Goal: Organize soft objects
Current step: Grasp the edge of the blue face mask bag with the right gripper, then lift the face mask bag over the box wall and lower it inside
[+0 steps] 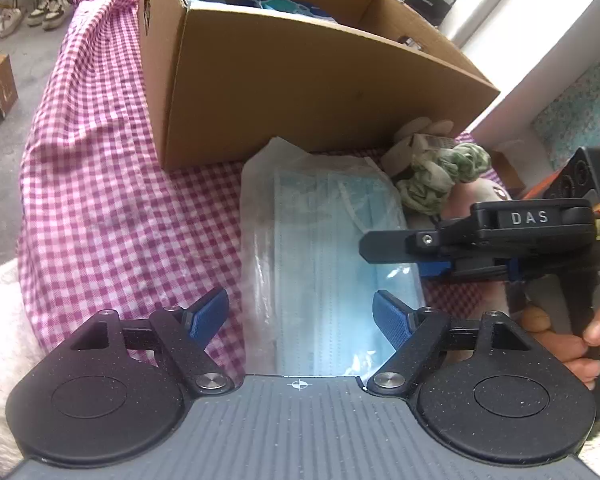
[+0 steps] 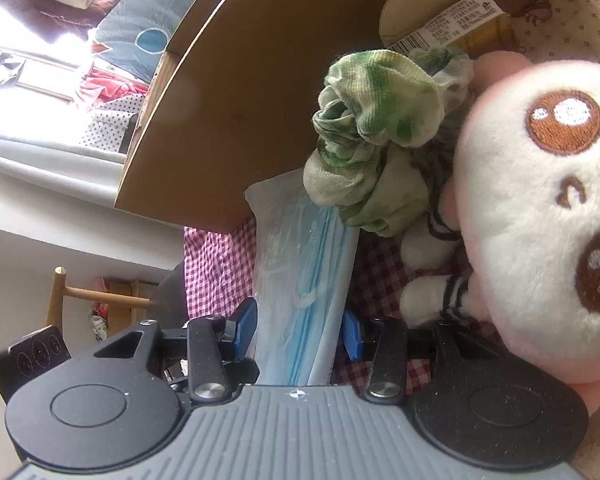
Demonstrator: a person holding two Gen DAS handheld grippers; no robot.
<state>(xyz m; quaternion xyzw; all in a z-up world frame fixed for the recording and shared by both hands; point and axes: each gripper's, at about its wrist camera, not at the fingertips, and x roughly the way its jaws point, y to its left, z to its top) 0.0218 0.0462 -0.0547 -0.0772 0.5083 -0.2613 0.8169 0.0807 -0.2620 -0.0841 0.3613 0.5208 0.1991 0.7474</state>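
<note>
A clear bag of blue masks [image 1: 324, 248] lies on the checked cloth [image 1: 112, 208] of the table, its far end touching the near wall of the cardboard box [image 1: 300, 92]. The box is open, with blue and teal things inside it.

The left gripper [image 1: 300, 316] hovers over the near end of the bag, jaws well apart; the bag's near end lies between the blue pads [image 1: 208, 312], which do not press on it.

The right gripper [image 2: 300, 330] comes in from the bag's right side. In the right wrist view its pads [image 2: 246, 330] stand on either side of the bag's edge [image 2: 300, 280], close against the plastic; whether they actually pinch it cannot be told. A hand [image 1: 580, 344] holds this gripper's handle.

Right of the bag, also near the box wall, sits a crumpled green-and-white cloth [image 2: 372, 140]. Behind it, against the box, is a beige thing with a printed label [image 2: 448, 20]. Just right of the cloth lies a pink-and-white plush toy [image 2: 540, 208], with brown stitched eyes and striped limbs, touching the cloth.
</note>
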